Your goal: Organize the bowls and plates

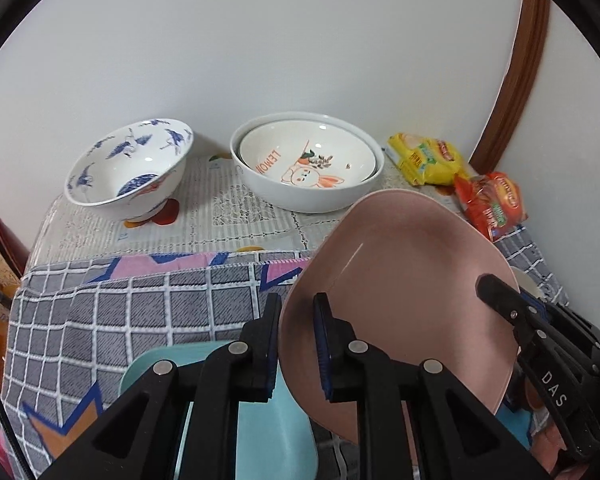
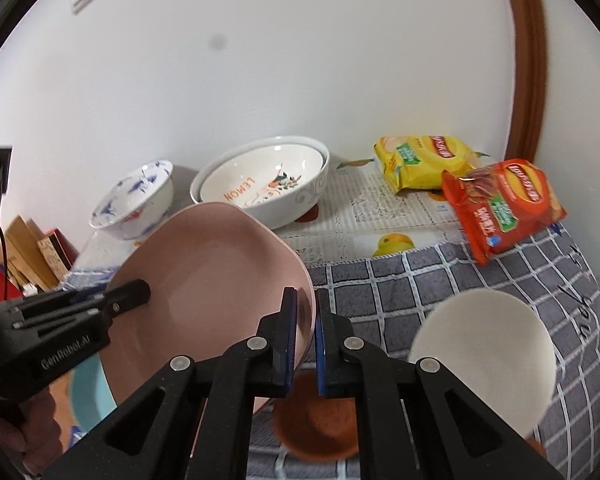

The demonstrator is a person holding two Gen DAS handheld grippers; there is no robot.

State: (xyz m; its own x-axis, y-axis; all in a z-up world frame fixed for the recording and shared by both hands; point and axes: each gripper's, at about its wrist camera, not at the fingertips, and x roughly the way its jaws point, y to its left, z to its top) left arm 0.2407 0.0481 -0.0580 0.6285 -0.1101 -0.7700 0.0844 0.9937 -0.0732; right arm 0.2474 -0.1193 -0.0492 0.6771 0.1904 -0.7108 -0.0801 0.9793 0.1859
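Grippers [image 1: 298, 344] [image 2: 306, 336] clamped on pink plate [image 1: 400, 280]

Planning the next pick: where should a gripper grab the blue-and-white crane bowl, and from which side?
Pinch the rim of the blue-and-white bowl, one finger inside and one outside, coming from the near side. It sits tipped on its narrow foot with the mouth facing the grippers, so the lower near rim is exposed and nothing stands in front of it. The flared wall looks too wide to span.

light: even, soft, bright | shadows: faint | edges: fisheye bending, black vignette corners | blur: slight
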